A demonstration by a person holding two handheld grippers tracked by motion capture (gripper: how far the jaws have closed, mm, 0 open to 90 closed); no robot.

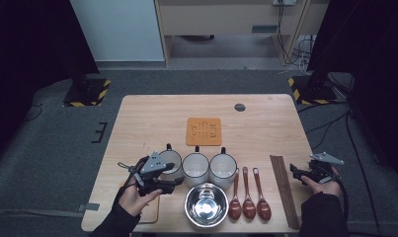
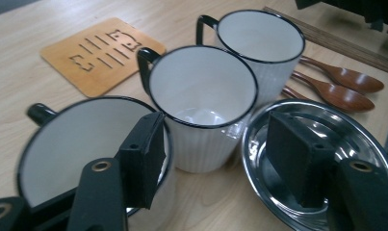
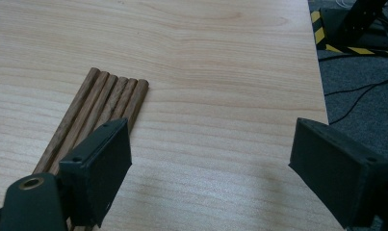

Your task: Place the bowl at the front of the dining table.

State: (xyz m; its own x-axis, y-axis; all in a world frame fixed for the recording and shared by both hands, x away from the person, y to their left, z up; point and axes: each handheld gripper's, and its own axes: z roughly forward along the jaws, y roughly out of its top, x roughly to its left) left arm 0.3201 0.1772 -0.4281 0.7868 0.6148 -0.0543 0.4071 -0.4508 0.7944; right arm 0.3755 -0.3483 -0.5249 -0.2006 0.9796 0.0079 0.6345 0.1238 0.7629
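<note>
Three white mugs with black rims stand in a row: left mug (image 1: 170, 162) (image 2: 81, 144), middle mug (image 1: 195, 168) (image 2: 201, 101), right mug (image 1: 222, 168) (image 2: 261, 43). In front of them sits a steel bowl (image 1: 206, 205) (image 2: 365, 144). My left gripper (image 1: 172, 178) (image 2: 215, 130) is open, with one jaw over the left mug's rim and the other over the bowl. Three brown wooden spoons (image 1: 247, 195) (image 2: 343, 84) lie right of the bowl. A bundle of wooden chopsticks (image 1: 284, 190) (image 3: 109, 101) lies further right. My right gripper (image 1: 298, 174) (image 3: 213, 139) hangs open and empty beside them.
An orange slotted trivet (image 1: 203, 131) (image 2: 102, 53) lies behind the mugs. A pale board (image 1: 151, 212) sits under the left hand at the front edge. The table's right edge (image 3: 321, 96) is close to the right gripper. Black-and-yellow stand bases (image 1: 88, 91) flank the table's far side.
</note>
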